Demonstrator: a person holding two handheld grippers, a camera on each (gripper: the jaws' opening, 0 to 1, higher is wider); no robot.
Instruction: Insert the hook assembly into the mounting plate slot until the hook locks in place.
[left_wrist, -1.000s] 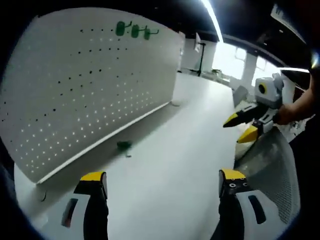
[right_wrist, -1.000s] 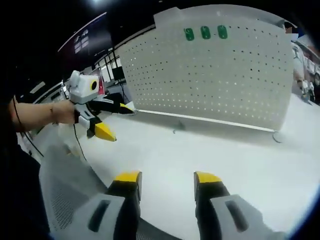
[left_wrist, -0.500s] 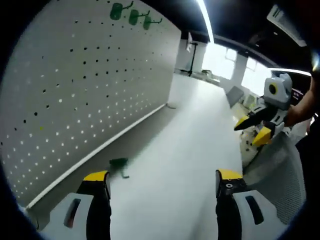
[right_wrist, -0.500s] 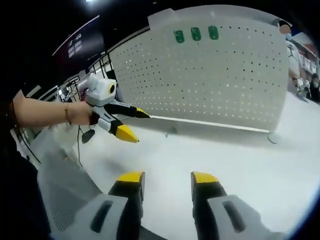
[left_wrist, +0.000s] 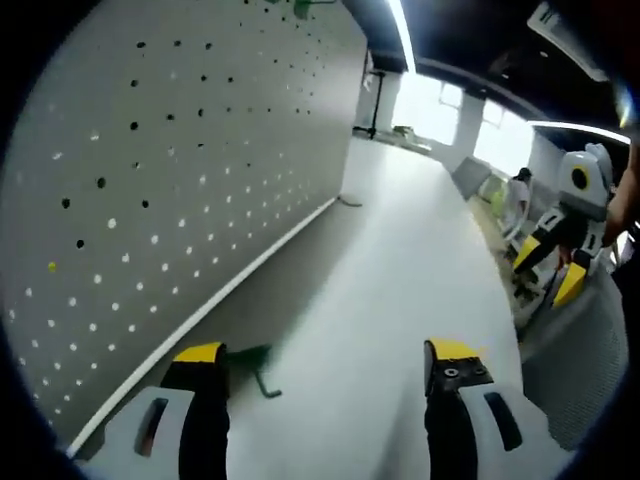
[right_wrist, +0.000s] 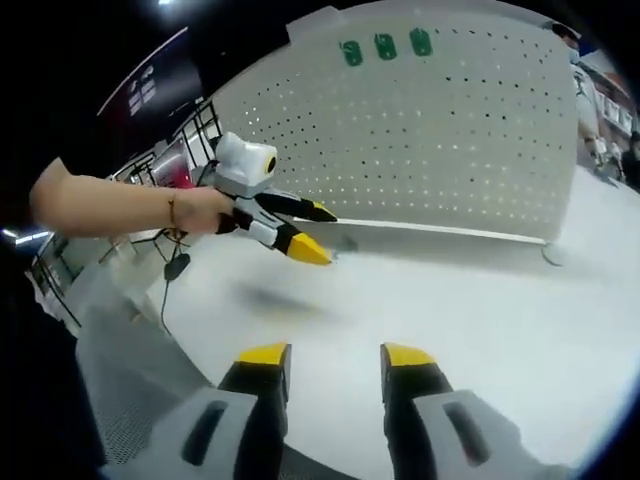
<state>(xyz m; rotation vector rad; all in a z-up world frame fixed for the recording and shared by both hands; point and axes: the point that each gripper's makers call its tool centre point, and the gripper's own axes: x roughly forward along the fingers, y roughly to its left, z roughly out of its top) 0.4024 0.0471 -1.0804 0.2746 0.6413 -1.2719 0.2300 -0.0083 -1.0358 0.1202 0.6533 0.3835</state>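
A hook (left_wrist: 250, 362) lies on the table (left_wrist: 380, 300) before the pegboard (left_wrist: 150, 200), apparently just beside the left gripper (left_wrist: 325, 365).

My left gripper (left_wrist: 325, 360) has its jaws wide apart with nothing between them; in the right gripper view I see it (right_wrist: 320, 230) held out level, gripped by my left hand (right_wrist: 195, 211), forearm bare; my right gripper (right_wrist: 334, 360) has its jaws parted and empty; in the left gripper view it (left_wrist: 550, 268) sits at the far right edge, tips angled downward.
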